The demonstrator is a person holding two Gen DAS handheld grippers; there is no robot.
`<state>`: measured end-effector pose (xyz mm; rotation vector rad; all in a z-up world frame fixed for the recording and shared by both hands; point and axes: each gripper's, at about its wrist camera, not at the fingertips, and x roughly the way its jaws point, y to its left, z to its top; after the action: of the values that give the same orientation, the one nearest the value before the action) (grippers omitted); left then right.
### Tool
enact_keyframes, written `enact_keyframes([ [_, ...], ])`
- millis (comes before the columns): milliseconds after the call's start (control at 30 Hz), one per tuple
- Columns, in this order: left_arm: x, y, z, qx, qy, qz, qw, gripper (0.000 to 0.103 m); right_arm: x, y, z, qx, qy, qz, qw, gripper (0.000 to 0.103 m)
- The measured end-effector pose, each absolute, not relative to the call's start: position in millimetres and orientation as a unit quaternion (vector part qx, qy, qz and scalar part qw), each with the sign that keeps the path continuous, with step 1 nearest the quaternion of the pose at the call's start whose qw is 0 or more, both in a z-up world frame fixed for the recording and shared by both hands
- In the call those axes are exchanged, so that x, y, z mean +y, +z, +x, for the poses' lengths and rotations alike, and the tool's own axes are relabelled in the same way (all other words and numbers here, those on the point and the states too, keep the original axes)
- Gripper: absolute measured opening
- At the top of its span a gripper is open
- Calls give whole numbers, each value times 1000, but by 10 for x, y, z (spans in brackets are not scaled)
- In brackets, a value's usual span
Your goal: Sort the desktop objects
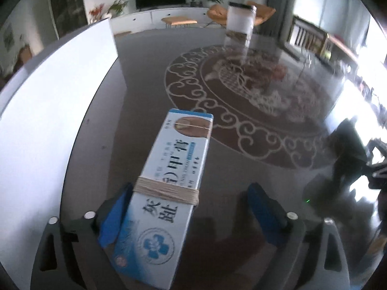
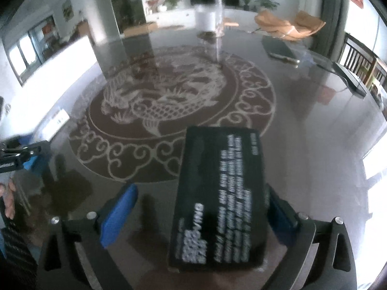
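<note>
In the left wrist view a long white-and-blue medicine box [image 1: 169, 183] with twine wound round it lies on the glossy dark table [image 1: 145, 72]. It sits between the fingers of my left gripper [image 1: 191, 188], close against the left blue pad [image 1: 116, 215], and the right pad stands well clear, so the gripper is open. In the right wrist view a flat black box [image 2: 220, 198] with white print lies between the fingers of my right gripper [image 2: 200, 188], near the right pad [image 2: 280, 215]. The left pad is far from it, and this gripper is open too.
A dragon medallion [image 2: 169, 101] decorates the table's middle. A clear container holding a white roll [image 1: 240, 21] stands at the far side. A dark notebook with a pen [image 2: 278, 47] and a dark device [image 2: 348, 77] lie far right. The left gripper [image 2: 19, 154] and a hand [image 2: 7, 200] show at the left edge of the right wrist view.
</note>
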<state>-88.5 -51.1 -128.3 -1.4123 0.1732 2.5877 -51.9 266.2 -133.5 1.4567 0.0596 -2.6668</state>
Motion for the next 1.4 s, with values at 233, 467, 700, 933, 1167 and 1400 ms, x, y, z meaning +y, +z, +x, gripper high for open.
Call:
enact_keyframes([
  [233, -509, -1301, -892, 55, 874, -472, 101, 103, 2625, -1365, -503, 25, -884, 464, 37, 103],
  [467, -505, -1297, -893, 55, 874, -472, 102, 103, 2631, -1368, -511, 24, -888, 458, 34, 103],
  [700, -511, -1296, -895, 55, 874, -472, 102, 103, 2630, -1369, -513, 24, -888, 458, 34, 103],
  [933, -505, -1299, -897, 55, 874, -472, 102, 103, 2632, -1368, -510, 24, -888, 458, 34, 103],
  [1167, -500, -1302, -900, 55, 874, -471, 102, 103, 2631, -1368, -509, 24, -888, 458, 34, 103],
  [1400, -498, -1306, -906, 55, 874, -471, 102, 103, 2630, -1368, -509, 24, -888, 458, 34, 103],
])
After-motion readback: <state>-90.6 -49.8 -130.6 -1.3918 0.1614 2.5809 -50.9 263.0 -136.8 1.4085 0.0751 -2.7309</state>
